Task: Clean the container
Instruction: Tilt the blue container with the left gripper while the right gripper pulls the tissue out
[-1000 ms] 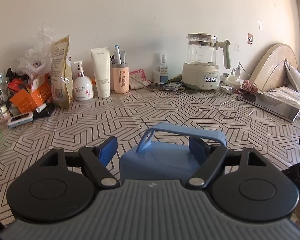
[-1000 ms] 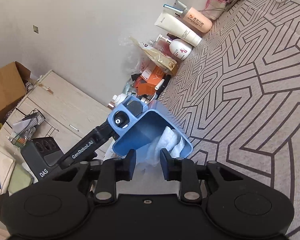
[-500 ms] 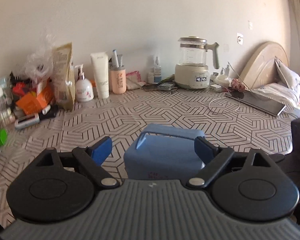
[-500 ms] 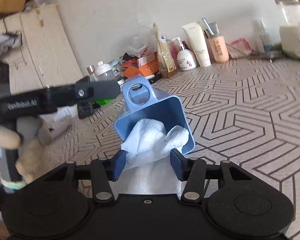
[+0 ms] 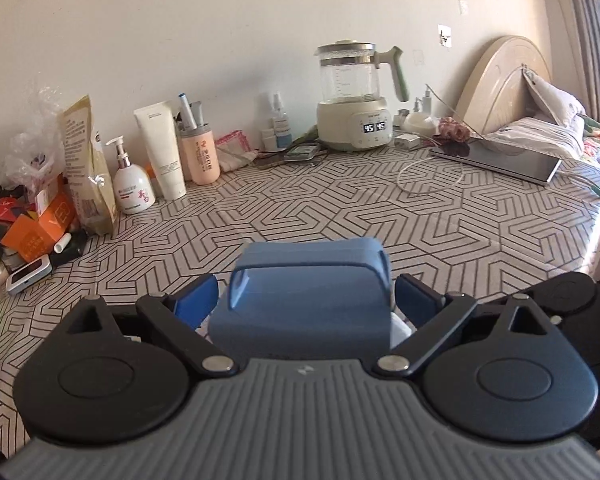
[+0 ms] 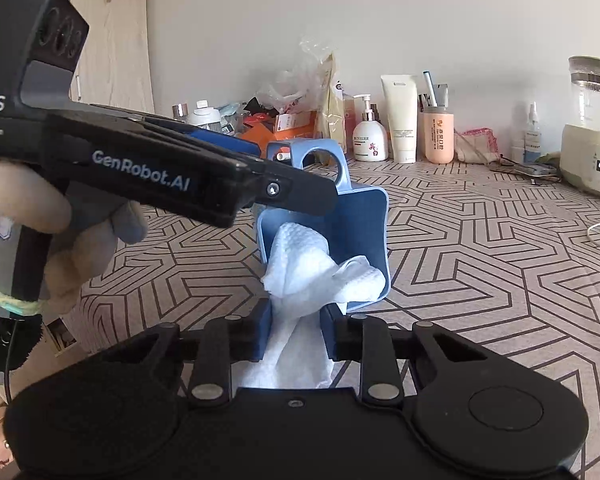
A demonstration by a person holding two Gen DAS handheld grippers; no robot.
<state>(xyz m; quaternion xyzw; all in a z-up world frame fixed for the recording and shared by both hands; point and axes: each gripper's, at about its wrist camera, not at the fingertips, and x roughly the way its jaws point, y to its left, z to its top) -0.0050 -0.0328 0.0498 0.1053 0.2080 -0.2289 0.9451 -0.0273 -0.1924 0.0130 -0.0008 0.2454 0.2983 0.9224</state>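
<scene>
The blue container [image 6: 342,236] lay on its side on the patterned table [image 5: 440,224] between the opening, non-gripping left tool [image 5: 304,300], while the right tool [image 6: 296,332] was closing on the white wipe [image 6: 312,268] stuffed inside, so steadying mattered.

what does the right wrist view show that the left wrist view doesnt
Only the right wrist view shows the container's open mouth with the white wipe stuffed into it, the wipe running back between the closing right claw, and the gloved hand holding the left tool.

Only the left wrist view shows the container's closed side and handle between the opening left claw, neither pad visibly pressing it, plus the tablet and pillow.

Both show the blue container, the patterned tabletop, the pump bottle and the kettle.
</scene>
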